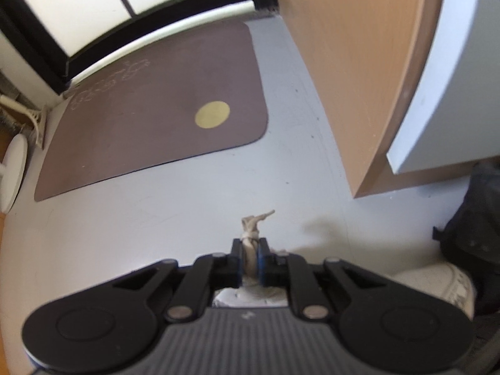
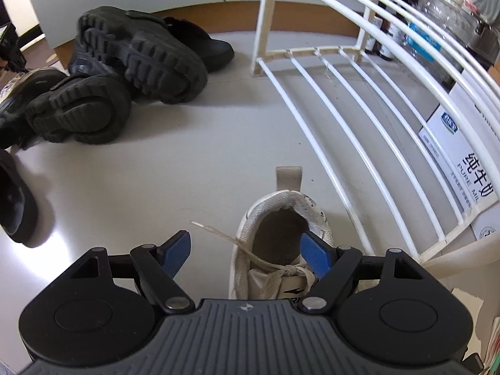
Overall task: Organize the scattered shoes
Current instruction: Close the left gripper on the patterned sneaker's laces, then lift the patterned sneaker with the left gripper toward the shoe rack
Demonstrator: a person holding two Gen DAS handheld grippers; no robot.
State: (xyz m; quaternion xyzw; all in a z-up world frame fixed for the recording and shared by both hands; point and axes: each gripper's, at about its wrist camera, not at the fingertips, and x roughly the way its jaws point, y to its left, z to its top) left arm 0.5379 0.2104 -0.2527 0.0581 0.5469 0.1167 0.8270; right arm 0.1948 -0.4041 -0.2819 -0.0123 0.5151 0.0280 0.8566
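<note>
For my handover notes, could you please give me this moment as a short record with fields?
left gripper: shut on a beige lace
right gripper: open, over the white sneaker, not gripping it
rack: white, empty bars beside the sneaker
black shoes: piled on the floor, soles showing
mat: brown, bare

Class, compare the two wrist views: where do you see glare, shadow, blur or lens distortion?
Left wrist view: the window is blown out white, the mat edges bow from fisheye distortion, and the whole frame is slightly soft. Right wrist view: sharper, evenly lit; soft shadows lie under the black shoes, and the rack bars curve.
</note>
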